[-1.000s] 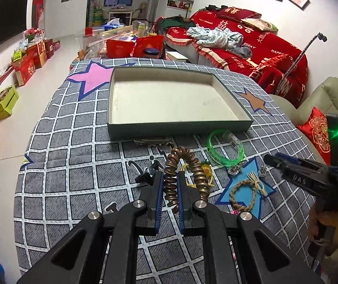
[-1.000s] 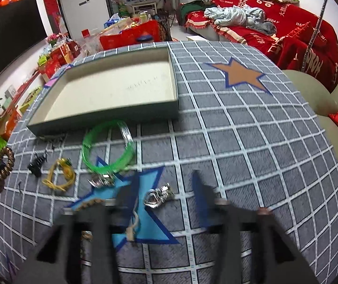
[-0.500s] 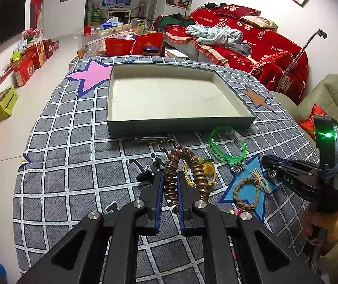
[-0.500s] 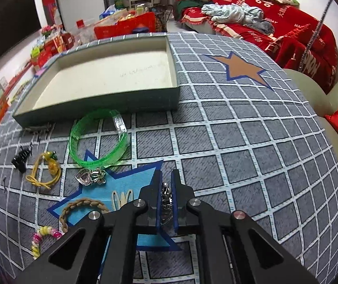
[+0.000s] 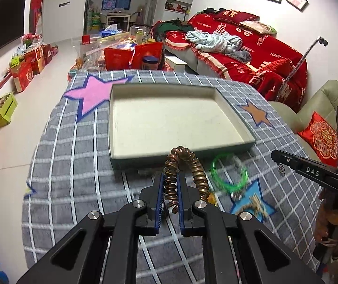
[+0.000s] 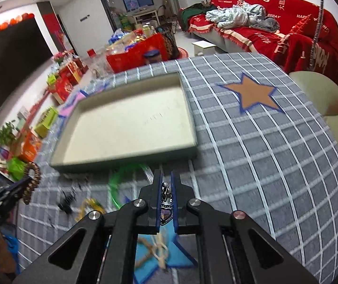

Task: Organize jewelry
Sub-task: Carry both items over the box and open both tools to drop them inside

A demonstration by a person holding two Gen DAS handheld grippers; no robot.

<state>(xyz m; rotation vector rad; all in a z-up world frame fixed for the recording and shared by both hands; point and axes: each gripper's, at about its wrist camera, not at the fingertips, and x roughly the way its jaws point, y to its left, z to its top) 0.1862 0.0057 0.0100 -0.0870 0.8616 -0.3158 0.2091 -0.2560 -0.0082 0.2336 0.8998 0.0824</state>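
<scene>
**Bronze coil and silver charm held above the table: drop and snag risks**

Bronze-coloured, the spiral bracelet (image 5: 183, 177) is clamped by 1 side of its loop in the left hand-held gripper (image 5: 170, 197). The jaws are nearly closed on the coil, and the free side arches up and hangs outside the right finger. The right hand-held gripper (image 6: 164, 198) is closed on a small silver charm (image 6: 166, 207) with a heart-shaped stone, gripped between the blue pads. Both pieces are raised just short of the near wall of the tray (image 5: 218, 149), which lies empty on the table (image 5: 58, 165).

**Possible faults**
1. The coil is springy and held on 1 side only. A quick swing could make it twist out of the jaws or bounce out of the tray on release.
2. The hanging side of the coil may catch on the tray wall if carried over too low.
3. The charm is small and glossy. It may slip through the pads, or stay caught between them when they open.
4. Both hand-held grippers point at the same tray edge, so their paths may cross.

**Surroundings**
- A green bangle (image 5: 230, 174) lies just before the tray wall, under the likely path.
- A braided bracelet (image 5: 251, 204) rests on the blue star.
- A yellow cord (image 6: 89, 209) and a small black piece (image 6: 67, 200) lie to the left. Both are blurred.
</scene>
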